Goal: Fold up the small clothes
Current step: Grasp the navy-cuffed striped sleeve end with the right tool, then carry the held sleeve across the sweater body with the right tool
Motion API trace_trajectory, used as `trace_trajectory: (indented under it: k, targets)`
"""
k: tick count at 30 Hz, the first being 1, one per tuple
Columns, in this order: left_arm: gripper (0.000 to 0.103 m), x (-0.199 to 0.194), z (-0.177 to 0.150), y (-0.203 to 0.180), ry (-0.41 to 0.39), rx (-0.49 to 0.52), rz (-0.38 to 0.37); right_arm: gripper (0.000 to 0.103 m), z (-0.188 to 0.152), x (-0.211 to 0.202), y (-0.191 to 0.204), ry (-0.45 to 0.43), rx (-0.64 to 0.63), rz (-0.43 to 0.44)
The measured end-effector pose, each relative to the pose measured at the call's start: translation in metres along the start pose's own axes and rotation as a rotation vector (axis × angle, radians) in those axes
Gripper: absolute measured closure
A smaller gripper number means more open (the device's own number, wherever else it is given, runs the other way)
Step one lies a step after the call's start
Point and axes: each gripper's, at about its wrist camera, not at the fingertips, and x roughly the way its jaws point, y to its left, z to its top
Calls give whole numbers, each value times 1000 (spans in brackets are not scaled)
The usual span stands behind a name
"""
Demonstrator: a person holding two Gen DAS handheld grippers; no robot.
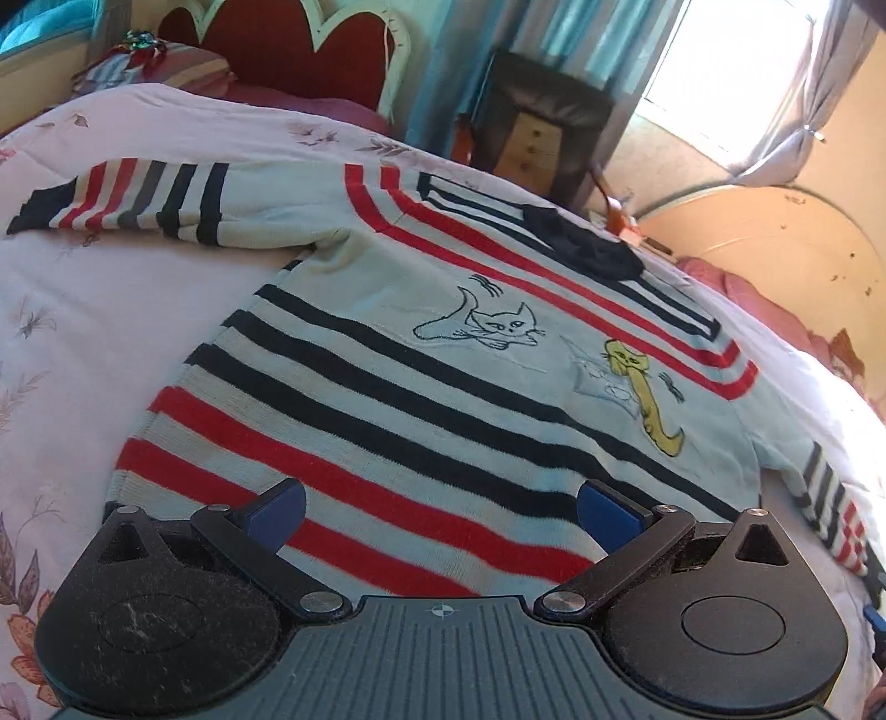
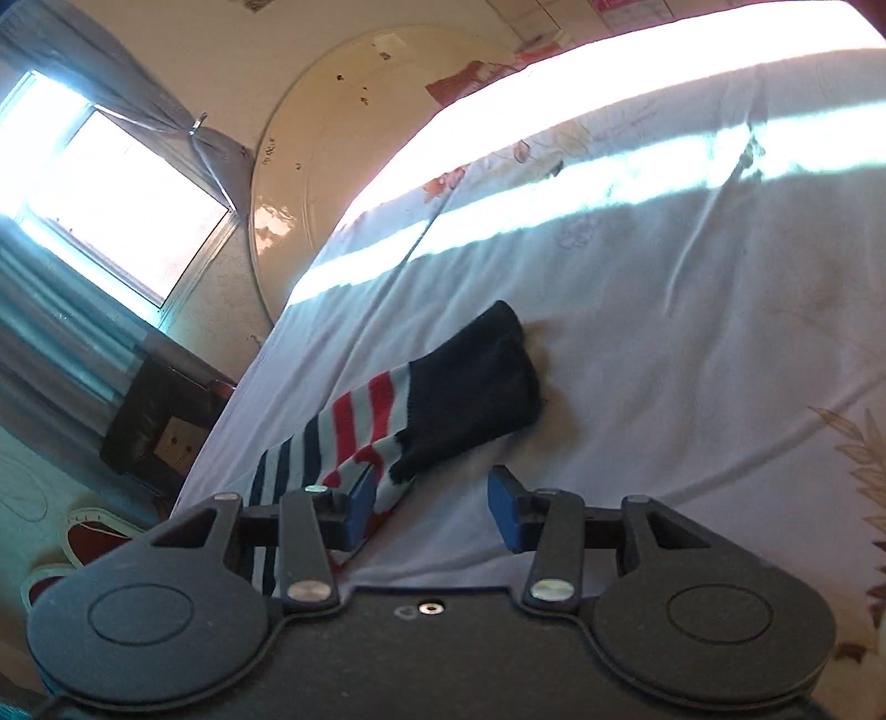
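A small pale blue sweater (image 1: 421,354) with red and navy stripes and cat pictures lies flat on the bed, front up, sleeves spread. My left gripper (image 1: 440,512) is open, its blue pads over the sweater's bottom hem, holding nothing. In the right wrist view one striped sleeve (image 2: 387,432) with a navy cuff (image 2: 476,387) lies on the sheet. My right gripper (image 2: 432,507) is open just short of the sleeve, its left pad (image 2: 362,507) at the sleeve's edge.
The bed has a white floral sheet (image 1: 111,310) with a pillow (image 1: 155,66) and red headboard (image 1: 288,50) at the far end. A dark nightstand (image 1: 542,127) and window (image 1: 731,72) stand beyond the bed. A round cream panel (image 2: 343,133) leans on the wall.
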Motion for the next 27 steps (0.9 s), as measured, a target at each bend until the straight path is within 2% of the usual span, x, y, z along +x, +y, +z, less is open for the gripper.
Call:
trace_trajectory:
  k: [2,5,7,14,15,17,19,23,27]
  targets:
    - [0,7,-2,-8,5,21,57,64,3,14,-5,2,20,5]
    - [0,18,-3,-9,61,11,37,70,2,18,-7,-13,31,14]
    - [0,20,-4,-7,81,-1,21,78,2,20,-10,-19,58,15]
    - [0,30,5,6,59,38,41,92,15,24,-18,-42,98,17]
    - [0,32,7,10,64,46,42,98,16,25,-17,-46,92,4]
    - [0,39,13,19,81,62,15,96,18,28,-8,-54,28,-27]
    - [0,41,19,28,55,80,13,96,15,22,18,-70,-94,-64]
    - [0,42,37,46,-54,131,22,97,-10,0,104,-99,-393,56]
    - [0,49,62,77,-86,57,-80,97,-75,8,189,-8,-613,169]
